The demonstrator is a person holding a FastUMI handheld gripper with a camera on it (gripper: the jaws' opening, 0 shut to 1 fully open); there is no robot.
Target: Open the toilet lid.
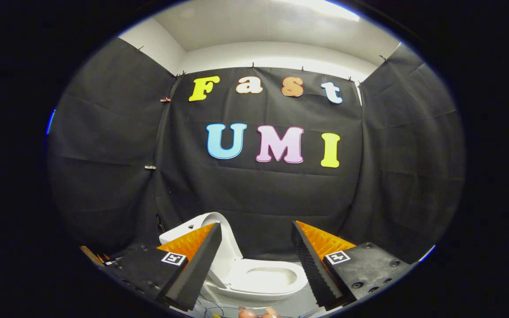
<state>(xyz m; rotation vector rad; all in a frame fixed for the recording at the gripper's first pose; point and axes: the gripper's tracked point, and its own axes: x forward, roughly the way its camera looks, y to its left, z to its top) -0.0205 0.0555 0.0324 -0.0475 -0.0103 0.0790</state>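
Nearest the camera, the gripper [256, 260] is hovering with its two fingers standing wide apart and clamping nothing; each finger [195, 269] is showing a dark ribbed pad on its inner face, an orange wedge on its outer face and a small square marker on its black base. Just below the gap between the fingers, a few fingertips of a person's hand [259, 313] are peeking in. Between and just beyond the fingers, the white toilet [254, 276] is sitting low on the pale floor [296, 304]. Its long axis is running from the tank end, behind the left finger, across toward the right finger, so the bowl's front is pointing to the right and slightly toward the camera. The toilet lid [221, 240] is standing raised at the tank end, tilting back, partly hidden by the left finger, while the oval seat [265, 279] is lying open to view. Farthest back, the black cloth wall [259, 198] is hanging in folds, with a white ceiling [254, 31] above it.
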